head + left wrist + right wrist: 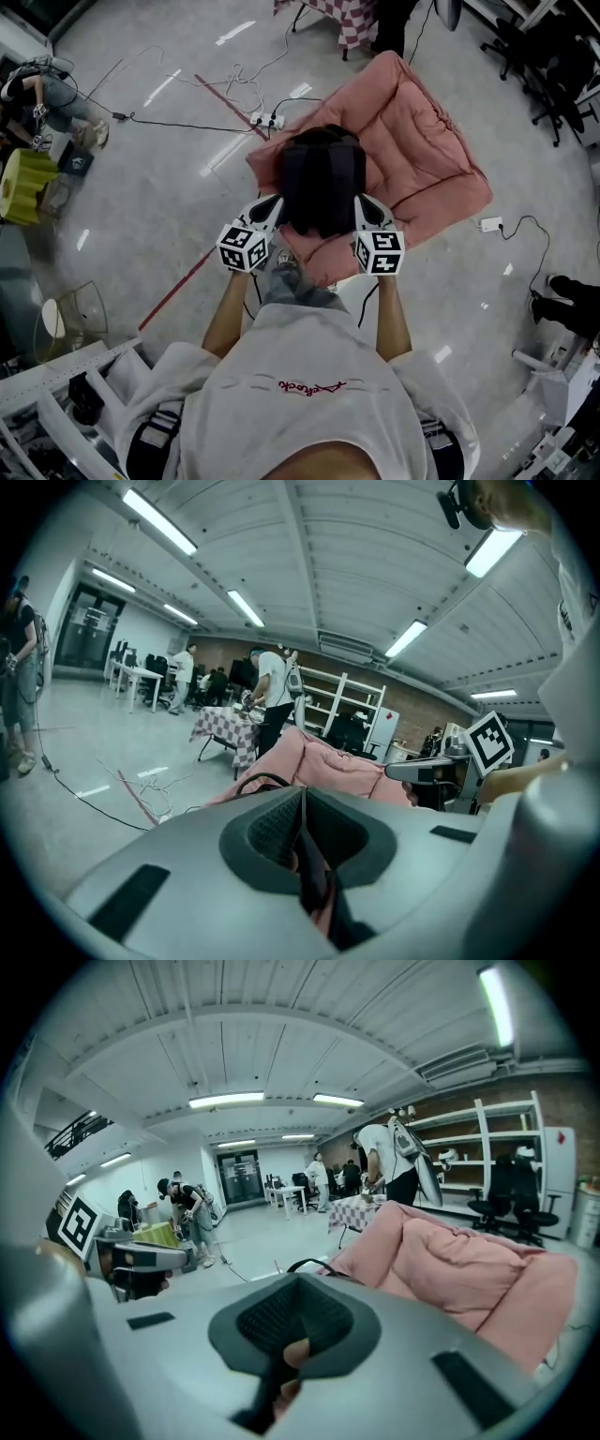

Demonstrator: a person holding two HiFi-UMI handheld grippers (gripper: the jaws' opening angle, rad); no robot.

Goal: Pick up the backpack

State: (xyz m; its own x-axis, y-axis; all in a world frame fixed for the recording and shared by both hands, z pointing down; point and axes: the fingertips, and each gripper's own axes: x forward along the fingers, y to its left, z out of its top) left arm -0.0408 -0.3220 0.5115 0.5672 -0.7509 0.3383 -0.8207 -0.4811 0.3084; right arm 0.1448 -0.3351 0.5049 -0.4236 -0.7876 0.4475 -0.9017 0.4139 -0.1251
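Two grippers are nearest us, one in each hand, held out side by side just ahead of our pale shirt. We read the left gripper point(273, 206) as clamped. Its own view shows the pads pressed together with a dark band, apparently strap webbing, caught in the seam. The right gripper point(362, 206) looks the same, with its jaws together on a dark strip, though what shows in that gap is harder to name.

Between the two hangs the black backpack point(323, 178), its sides touching both sets of fingertips. It sits over the near part of the pink cushion point(427, 159), which lies flat on the floor. A thin black loop rises just past each jaw tip in the gripper views, and we take it for strap or handle.

We judge the pack to be soft and slumping, so its body offers no firm edge to pinch. The webbing is the place to hold, being thin, tough and well suited to flat pads. It may be smooth enough to creep through a grip if the load swings, and a one-sided hold would let the bag tip. Its weight we cannot tell.

Beyond the cushion, a power strip point(268, 120) and loose cables cross the pale floor. Farthest off stands a table with a checked cloth point(349, 21).
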